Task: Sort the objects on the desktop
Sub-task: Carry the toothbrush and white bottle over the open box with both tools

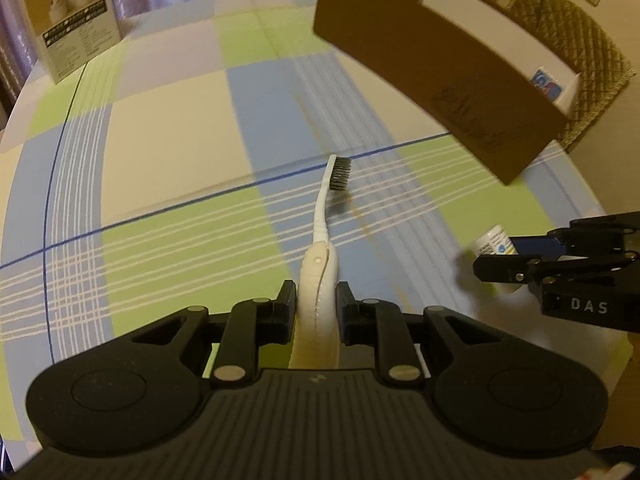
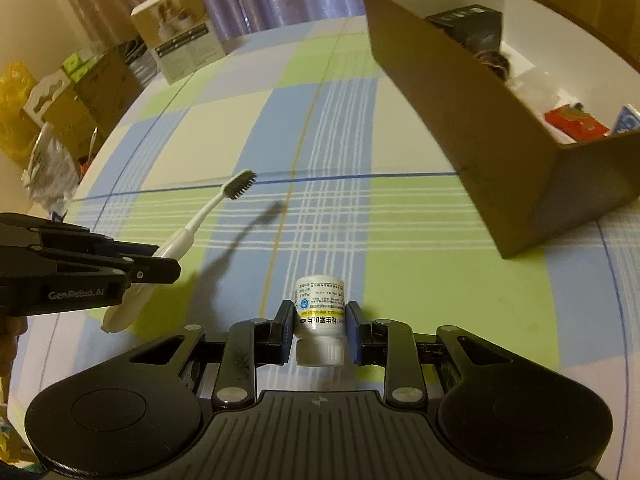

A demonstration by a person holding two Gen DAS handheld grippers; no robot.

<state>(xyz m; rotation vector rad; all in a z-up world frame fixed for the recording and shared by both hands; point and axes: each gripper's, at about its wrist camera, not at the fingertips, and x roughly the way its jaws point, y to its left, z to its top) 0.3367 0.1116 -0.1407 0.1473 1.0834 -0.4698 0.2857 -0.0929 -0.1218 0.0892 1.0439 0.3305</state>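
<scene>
My left gripper is shut on the thick handle of a white toothbrush, whose grey bristle head points away from me above the checked tablecloth. From the right wrist view the same toothbrush sticks out of the left gripper at the left, casting a shadow on the cloth. My right gripper is shut on a small white pill bottle, held cap toward the camera above the table. In the left wrist view that bottle shows in the right gripper at the right edge.
A brown cardboard box with white inner walls stands at the right and holds several items. A beige product box stands at the far left of the table. Cartons and bags lie beyond the table's left edge. A wicker seat is behind the box.
</scene>
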